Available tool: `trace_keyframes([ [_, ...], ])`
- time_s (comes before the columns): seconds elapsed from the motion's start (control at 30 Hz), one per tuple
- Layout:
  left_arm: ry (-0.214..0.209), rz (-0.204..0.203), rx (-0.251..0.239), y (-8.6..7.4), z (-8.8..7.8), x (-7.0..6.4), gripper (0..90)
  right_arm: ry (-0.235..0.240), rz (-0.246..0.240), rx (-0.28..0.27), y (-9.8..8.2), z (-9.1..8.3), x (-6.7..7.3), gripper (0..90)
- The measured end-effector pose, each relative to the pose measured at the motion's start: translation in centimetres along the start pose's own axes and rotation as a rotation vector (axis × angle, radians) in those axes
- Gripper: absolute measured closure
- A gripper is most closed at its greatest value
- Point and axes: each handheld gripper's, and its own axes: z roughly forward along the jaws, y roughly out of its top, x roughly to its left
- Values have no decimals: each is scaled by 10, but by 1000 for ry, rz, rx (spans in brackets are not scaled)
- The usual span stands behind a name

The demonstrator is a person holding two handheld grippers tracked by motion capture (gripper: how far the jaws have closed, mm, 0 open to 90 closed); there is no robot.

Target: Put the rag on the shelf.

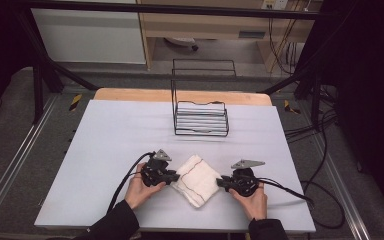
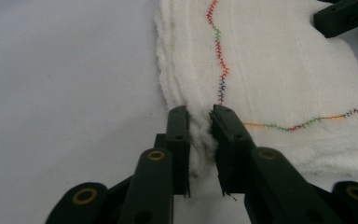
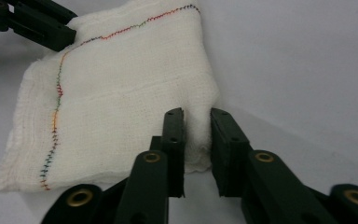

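Folded white cloth (image 1: 197, 179) is lying near the front edge of the white table (image 1: 110, 150); left gripper (image 2: 199, 122) is pinching one corner of it, right gripper (image 3: 196, 122) is clamping the opposite corner; gripper views are showing multicoloured zigzag stitching (image 2: 220, 60); high view is showing a black wire rack (image 1: 201, 116) standing well behind, apart from the cloth.

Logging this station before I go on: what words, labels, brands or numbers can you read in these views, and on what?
None can be read.
Folded white cloth: multicoloured zigzag stitching, no lettering.
Left tool and right tool: plain black jaws with brass rivets, no marking.
Wire rack: no label.
Pale patch on the wooden furniture behind the table: may be a label, too small and blurred to read.
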Motion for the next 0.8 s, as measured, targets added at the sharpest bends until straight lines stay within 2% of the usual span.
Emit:
trace_keyframes([
  [0.07, 4, -8, -2, 0, -1, -1, 801, 6, 3, 4, 2, -1, 0, 813],
  [0.17, 1, -25, -9, -1, -3, -1, 816, -10, -23, 12, 6, 0, 1, 825],
  [0.33, 0, -41, -15, -6, -10, -7, 820, -33, -44, -23, 17, 2, -7, 827],
  [0.37, 4, -40, -15, -7, -12, -10, 819, -39, -74, -29, 23, 4, -9, 825],
  [0.4, 15, -36, -16, -8, -14, -13, 819, -39, -74, -29, 23, 4, -9, 825],
  [0.47, 32, -28, -16, -10, -15, -19, 816, -41, -112, -35, 28, 9, -9, 823],
  [0.57, 58, -22, -21, -13, -14, -23, 805, -46, -126, -39, 31, 17, -11, 819],
  [0.63, 63, -13, -19, -13, -14, -22, 793, -48, -129, -27, 31, 20, -12, 814],
  [0.7, 66, -9, -28, -12, -15, -21, 768, -50, -133, -37, 30, 20, -12, 806],
  [0.73, 76, -2, -30, -11, -16, -21, 701, -45, -134, -63, 28, 18, -12, 780],
  [0.77, 80, 2, -36, -10, -17, -20, 701, -45, -134, -63, 28, 18, -12, 780],
  [0.8, 84, 4, -44, -7, -18, -18, 664, -39, -129, -73, 28, 16, -12, 762],
])
